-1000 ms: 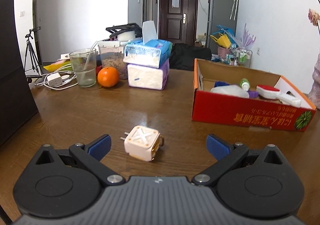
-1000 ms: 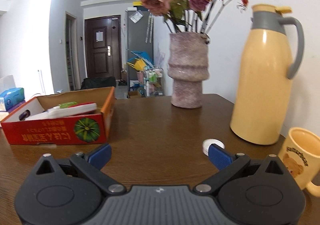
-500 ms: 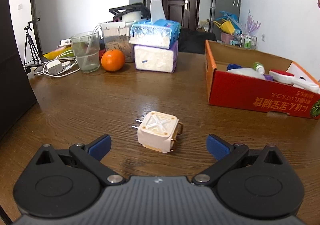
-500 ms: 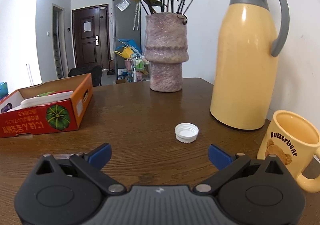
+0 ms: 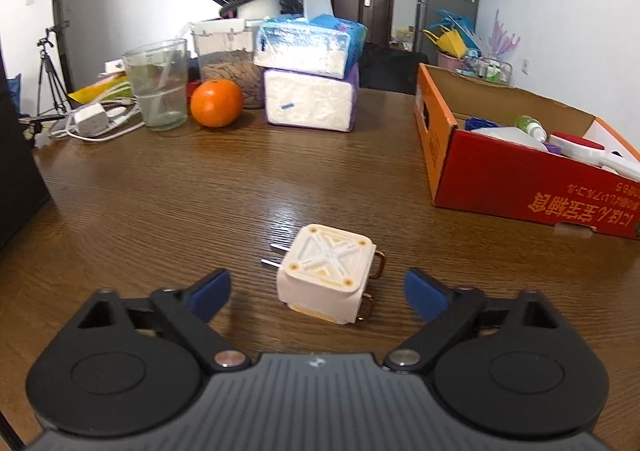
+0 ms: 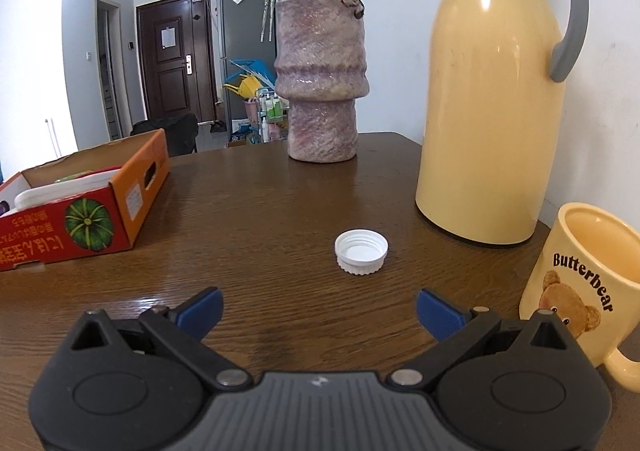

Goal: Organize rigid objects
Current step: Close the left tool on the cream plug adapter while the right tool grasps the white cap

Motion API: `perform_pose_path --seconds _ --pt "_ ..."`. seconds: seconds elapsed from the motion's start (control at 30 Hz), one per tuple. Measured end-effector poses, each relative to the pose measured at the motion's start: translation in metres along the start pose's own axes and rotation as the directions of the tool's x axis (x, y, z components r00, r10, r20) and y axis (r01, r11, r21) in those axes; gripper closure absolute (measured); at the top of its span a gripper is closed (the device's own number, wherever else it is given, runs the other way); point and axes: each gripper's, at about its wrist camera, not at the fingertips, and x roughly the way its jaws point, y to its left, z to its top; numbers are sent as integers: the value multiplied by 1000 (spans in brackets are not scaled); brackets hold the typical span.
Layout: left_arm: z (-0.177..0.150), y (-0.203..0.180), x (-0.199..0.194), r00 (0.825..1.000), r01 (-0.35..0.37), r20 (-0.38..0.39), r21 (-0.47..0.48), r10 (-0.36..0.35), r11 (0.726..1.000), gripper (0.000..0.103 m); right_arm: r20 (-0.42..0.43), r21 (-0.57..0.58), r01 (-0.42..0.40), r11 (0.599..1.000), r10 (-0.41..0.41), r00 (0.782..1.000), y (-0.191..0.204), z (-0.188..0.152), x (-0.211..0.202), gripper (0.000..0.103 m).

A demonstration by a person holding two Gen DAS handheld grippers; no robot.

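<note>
Lining up for grabs, the left gripper (image 5: 317,293) sat wide open and empty around the plug adapter (image 5: 327,278) while the right gripper (image 6: 319,311), also gaping and empty, faced the bottle cap (image 6: 361,251), probably both bound for the cardboard box (image 5: 520,179).

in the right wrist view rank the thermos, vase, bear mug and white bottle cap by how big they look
1. Yellow thermos, largest.
2. Vase.
3. Bear mug, though it sits nearest the camera and is cut off at the frame edge, so this rank is unsure.
4. White bottle cap, clearly smallest.
</note>
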Motion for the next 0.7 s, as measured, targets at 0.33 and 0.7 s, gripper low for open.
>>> perform_pose_path --seconds 0.33,0.7 --pt "2 4 7 1000 2 -4 -26 -2 1000 41 5 2 29 1000 -29 1000 -8 8 20 0" --pt "4 1 6 1000 11 5 -28 -11 1000 55 -24 23 40 999 -40 999 -16 20 48 7"
